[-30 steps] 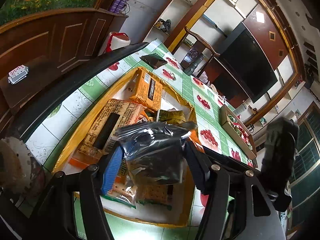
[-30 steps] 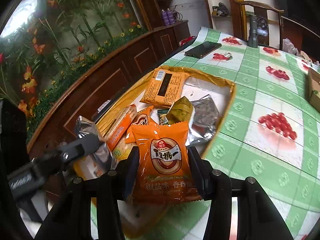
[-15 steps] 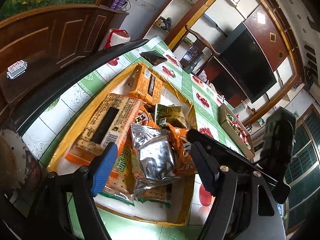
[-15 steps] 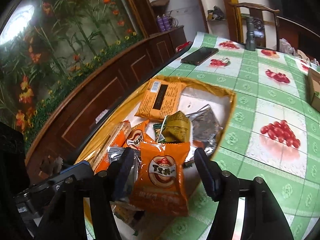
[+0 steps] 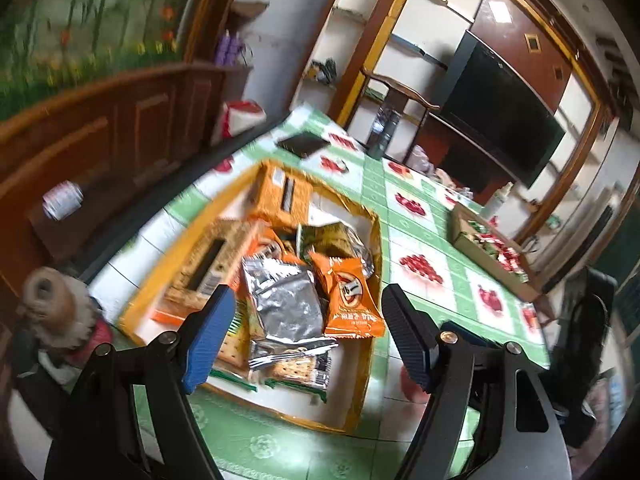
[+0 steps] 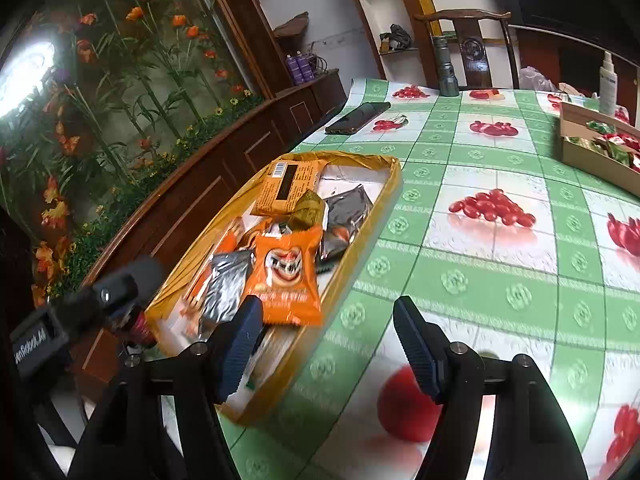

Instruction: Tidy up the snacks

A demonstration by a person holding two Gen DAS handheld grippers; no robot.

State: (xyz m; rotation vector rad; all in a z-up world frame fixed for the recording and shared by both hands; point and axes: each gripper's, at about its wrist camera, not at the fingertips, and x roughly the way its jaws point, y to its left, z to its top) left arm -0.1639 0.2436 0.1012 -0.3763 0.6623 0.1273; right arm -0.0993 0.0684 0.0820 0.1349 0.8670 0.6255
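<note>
On the counter (image 6: 472,184), covered with a green-and-white checked oilcloth printed with red cherries, lay a shallow yellow cardboard tray (image 6: 362,240) heaped with snack packets, and everything else is placed from that tray. At the top of the heap, toward the tray's near end, rested an orange plastic snack packet with a round red-and-white logo (image 6: 286,276), and just beside it on the side nearer the wooden wall panelling lay a crinkled silver foil packet (image 5: 284,300); the two touched along their edges. At the tray's far end sat a flat orange rectangular packet with a black stripe (image 6: 286,188), and between it and the logo packet an olive-green foil pouch (image 6: 308,208) was wedged. Cracker packets with green trim (image 5: 296,372) showed under the silver one at the near end. The left gripper (image 5: 308,336) hovered above the tray's near end with its jaws spread and empty, the silver packet lying below the gap and free of the pads. The right gripper (image 6: 330,344) hung over the tray's near corner on the open-counter side, its jaws opening with nothing between them, the orange logo packet lying clear of its blue-padded finger. Beyond the tray's far end a dark smartphone (image 6: 358,118) lay flat near the counter edge. Well apart from the tray, across the counter, stood an open brown cardboard box of red and green sweets (image 6: 600,148).
</note>
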